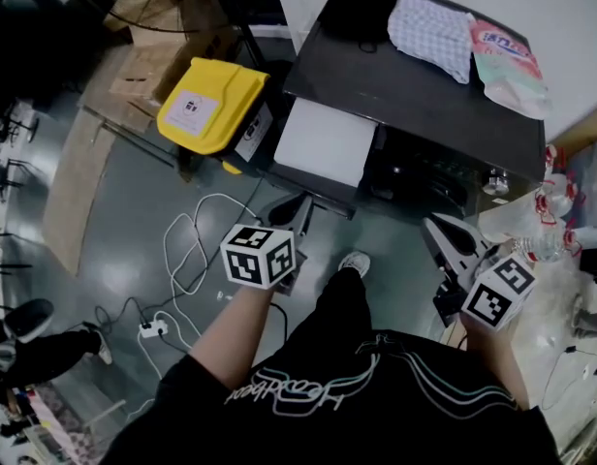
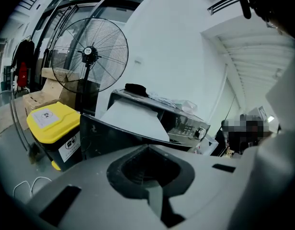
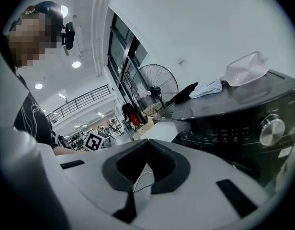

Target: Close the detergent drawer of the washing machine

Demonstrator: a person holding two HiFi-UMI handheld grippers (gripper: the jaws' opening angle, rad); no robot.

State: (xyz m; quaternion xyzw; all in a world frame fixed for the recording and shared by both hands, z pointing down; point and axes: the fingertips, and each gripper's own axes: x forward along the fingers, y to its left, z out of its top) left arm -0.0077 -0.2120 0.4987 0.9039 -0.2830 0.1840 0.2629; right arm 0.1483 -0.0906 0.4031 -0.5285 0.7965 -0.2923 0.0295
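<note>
The dark washing machine (image 1: 444,105) stands ahead of me, and its white detergent drawer (image 1: 323,141) sticks out at the front left. In the left gripper view the drawer (image 2: 133,120) juts toward me beside the control panel (image 2: 188,126). My left gripper (image 1: 300,207) is shut and empty, a short way below the drawer's front. My right gripper (image 1: 434,227) is also shut and empty, below the machine's front and apart from it. The right gripper view shows the drawer (image 3: 163,127) left of the dial (image 3: 271,130).
A yellow-lidded bin (image 1: 211,103) stands just left of the drawer. A black cloth (image 1: 361,8), a checked cloth (image 1: 432,29) and a refill pouch (image 1: 508,61) lie on the machine. White cables (image 1: 190,250) and a power strip (image 1: 148,329) lie on the floor. A standing fan (image 2: 89,52) is behind the bin.
</note>
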